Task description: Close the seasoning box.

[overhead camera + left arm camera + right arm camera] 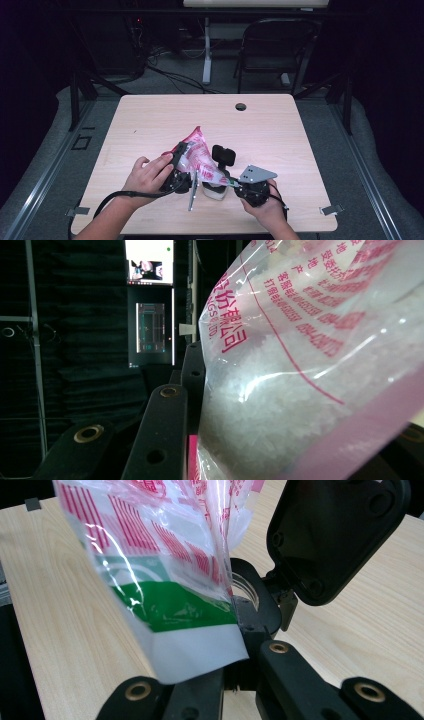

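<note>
Pouring step: left claw (181, 159) clamps the granule-filled bag (197, 157), right claw (231, 183) pinches its lower corner over the flip-lid container (218, 189) near the worktop's (150, 115) front edge; next, tilt steadily.

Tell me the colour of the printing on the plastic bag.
Red to pink lettering and stripes on the clear plastic bag, plus a green band above a white edge; clearest in the right gripper view.

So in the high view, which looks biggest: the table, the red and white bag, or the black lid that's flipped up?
1. The table, by far the largest.
2. The red and white bag, held between both grippers.
3. The black lid, smallest, standing open just right of the bag.
</note>
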The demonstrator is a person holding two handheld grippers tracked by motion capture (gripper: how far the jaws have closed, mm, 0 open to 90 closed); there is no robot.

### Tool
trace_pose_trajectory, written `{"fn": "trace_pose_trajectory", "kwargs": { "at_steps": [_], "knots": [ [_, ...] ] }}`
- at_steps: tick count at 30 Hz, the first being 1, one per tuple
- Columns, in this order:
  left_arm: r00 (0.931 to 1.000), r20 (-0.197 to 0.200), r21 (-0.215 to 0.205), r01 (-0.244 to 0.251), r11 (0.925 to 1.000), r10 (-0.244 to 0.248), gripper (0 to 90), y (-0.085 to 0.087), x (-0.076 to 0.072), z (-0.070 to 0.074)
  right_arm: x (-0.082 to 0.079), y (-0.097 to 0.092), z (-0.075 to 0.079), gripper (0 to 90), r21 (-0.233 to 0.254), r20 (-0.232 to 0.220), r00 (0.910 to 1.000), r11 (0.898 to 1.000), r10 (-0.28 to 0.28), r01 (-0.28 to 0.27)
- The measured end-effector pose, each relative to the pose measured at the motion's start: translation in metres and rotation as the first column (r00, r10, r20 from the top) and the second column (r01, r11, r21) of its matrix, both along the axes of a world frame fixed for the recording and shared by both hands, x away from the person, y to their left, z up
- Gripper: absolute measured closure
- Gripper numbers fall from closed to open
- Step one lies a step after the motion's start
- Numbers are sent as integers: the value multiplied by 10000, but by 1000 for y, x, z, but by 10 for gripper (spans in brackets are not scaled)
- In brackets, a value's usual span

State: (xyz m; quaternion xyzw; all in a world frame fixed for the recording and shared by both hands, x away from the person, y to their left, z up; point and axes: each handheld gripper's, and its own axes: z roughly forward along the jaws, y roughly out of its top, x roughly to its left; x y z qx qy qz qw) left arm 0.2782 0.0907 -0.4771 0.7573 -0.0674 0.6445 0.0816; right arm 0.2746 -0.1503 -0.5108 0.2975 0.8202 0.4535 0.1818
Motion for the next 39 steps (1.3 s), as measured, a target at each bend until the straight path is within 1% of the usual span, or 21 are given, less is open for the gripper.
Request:
{"fn": "trace_pose_trajectory", "kwargs": {
  "at_steps": [3,7,14,16,27,30,31,33,39],
  "knots": [
    [10000,-19,-67,16,10000,-16,721,0,0,0,0,0,0,900,30,7,10000,10000,6,-6],
    [10000,37,-38,41,10000,-41,721,0,0,0,0,0,0,900,-29,0,10000,10000,21,-21],
    [10000,-23,-58,28,10000,-28,721,0,0,0,0,0,-1,900,-33,-26,10000,10000,-9,9],
    [10000,43,-1,63,10000,-63,721,0,0,1,1,0,-1,900,-28,-29,10000,10000,-16,16],
    [9999,68,27,136,9999,-136,720,-2,-1,2,1,-1,-2,900,-3,-84,10000,10000,-37,37],
    [10000,-45,-24,78,10000,-78,720,-2,-1,2,1,-1,-2,900,-2,-90,10000,10000,-34,34],
    [9999,44,-18,143,9999,-143,720,-2,-1,2,1,-1,-2,900,1,-88,10000,10000,-35,35],
    [9999,75,16,140,9999,-140,720,-2,-1,3,2,0,-2,900,3,-92,10000,10000,-29,29],
    [9999,75,10,141,9999,-141,720,-3,-1,3,2,0,-2,900,5,-83,9999,10000,-63,63]
  ]
}}
